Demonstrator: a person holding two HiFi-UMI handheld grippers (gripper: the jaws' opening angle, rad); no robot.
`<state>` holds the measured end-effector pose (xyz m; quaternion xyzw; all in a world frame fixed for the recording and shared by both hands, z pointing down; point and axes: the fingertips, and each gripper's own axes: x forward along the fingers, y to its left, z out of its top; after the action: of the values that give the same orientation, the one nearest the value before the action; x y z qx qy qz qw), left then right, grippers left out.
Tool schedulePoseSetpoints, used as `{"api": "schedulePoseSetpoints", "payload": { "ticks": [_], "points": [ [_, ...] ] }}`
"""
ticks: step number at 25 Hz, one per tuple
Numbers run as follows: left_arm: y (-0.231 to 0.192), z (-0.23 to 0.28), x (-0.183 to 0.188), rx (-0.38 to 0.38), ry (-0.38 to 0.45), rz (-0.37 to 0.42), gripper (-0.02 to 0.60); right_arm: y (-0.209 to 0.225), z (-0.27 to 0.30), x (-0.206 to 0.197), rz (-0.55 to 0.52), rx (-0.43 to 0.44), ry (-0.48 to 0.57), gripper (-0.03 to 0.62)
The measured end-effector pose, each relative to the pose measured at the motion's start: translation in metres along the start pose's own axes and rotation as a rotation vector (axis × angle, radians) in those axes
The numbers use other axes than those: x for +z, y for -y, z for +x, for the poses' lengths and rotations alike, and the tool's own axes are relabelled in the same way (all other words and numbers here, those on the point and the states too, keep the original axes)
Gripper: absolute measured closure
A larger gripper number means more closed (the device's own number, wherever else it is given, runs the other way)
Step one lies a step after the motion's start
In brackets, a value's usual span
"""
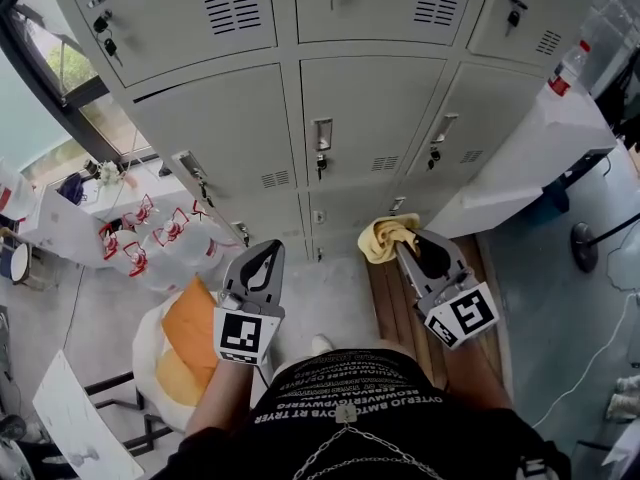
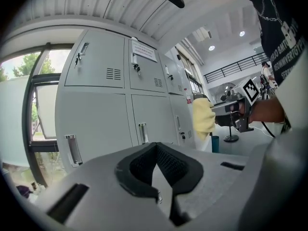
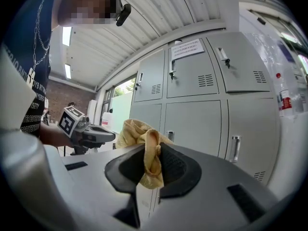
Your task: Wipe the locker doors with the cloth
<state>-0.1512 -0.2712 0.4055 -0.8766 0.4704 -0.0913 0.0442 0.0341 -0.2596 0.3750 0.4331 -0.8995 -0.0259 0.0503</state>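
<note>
The grey locker doors (image 1: 375, 108) fill the wall ahead and show in both gripper views (image 2: 96, 119) (image 3: 192, 124). A yellow cloth (image 1: 385, 236) is bunched in my right gripper (image 1: 412, 243), low in front of the bottom lockers and apart from the doors. In the right gripper view the cloth (image 3: 153, 165) hangs pinched between the jaws of the right gripper (image 3: 153, 174). My left gripper (image 1: 263, 265) is held beside it, shut and empty (image 2: 156, 177). From the left gripper view, the right gripper (image 2: 233, 112) and cloth (image 2: 203, 117) float at the right.
A white counter (image 1: 540, 148) with a red-capped bottle (image 1: 570, 68) stands at the right. Clear plastic bottles (image 1: 160, 238) and an orange bag (image 1: 190, 343) lie at the left by the window (image 1: 60, 78). A wooden pallet (image 1: 395, 308) sits underfoot; a fan base (image 1: 585, 246) is right.
</note>
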Motion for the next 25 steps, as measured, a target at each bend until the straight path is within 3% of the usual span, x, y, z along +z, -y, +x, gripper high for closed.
{"api": "schedulePoseSetpoints", "payload": {
  "ticks": [12,25],
  "points": [
    [-0.022,-0.005,-0.006,0.038,0.022,-0.049,0.577,-0.006,0.027,0.018,-0.018,0.022,0.015,0.539],
    [-0.038,0.040,-0.006,0.061,0.003,-0.048,0.577,0.027,0.079,0.028,-0.024,0.097,0.061,0.539]
  ]
}}
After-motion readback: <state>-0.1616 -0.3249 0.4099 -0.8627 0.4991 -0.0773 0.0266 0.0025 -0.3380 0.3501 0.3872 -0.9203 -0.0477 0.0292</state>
